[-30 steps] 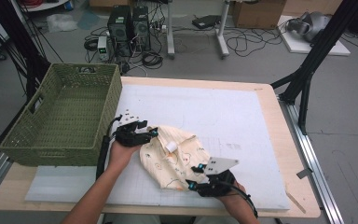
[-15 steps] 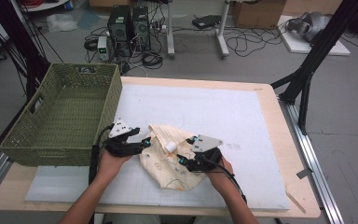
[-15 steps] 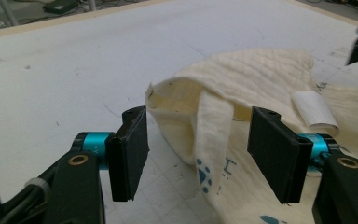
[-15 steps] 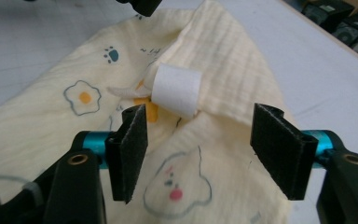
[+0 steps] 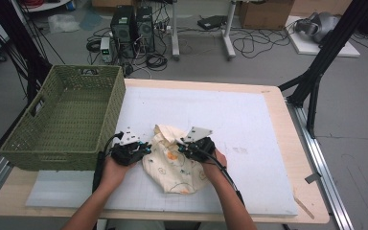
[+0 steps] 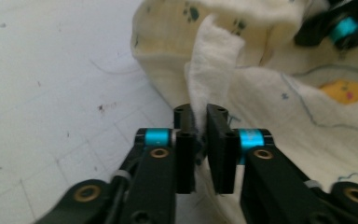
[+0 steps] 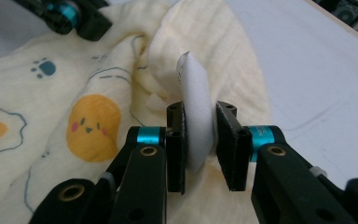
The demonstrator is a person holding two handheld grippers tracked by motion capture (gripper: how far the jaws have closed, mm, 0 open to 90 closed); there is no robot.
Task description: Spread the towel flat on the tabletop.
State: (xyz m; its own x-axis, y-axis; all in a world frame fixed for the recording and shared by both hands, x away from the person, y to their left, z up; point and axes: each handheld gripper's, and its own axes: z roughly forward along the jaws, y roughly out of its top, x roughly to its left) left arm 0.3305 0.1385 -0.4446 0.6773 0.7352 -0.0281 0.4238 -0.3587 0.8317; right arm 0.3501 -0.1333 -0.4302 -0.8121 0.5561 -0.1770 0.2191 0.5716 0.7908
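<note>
both claws have just closed, the left claw (image 6: 201, 140) pinching a fold of the cream printed cloth (image 5: 175, 160) and the right claw (image 7: 200, 140) its white tag (image 7: 196, 112), so lifting toward the green basket (image 5: 64, 120) looks next.

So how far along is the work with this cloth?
Early stage. Done: both grippers have just closed, the left gripper pinching an edge of the cream printed cloth, the right gripper pinching a white fold of it. In hand: the cloth lies crumpled on the white mat. Left: probably folding it or moving it to the empty green basket.
</note>
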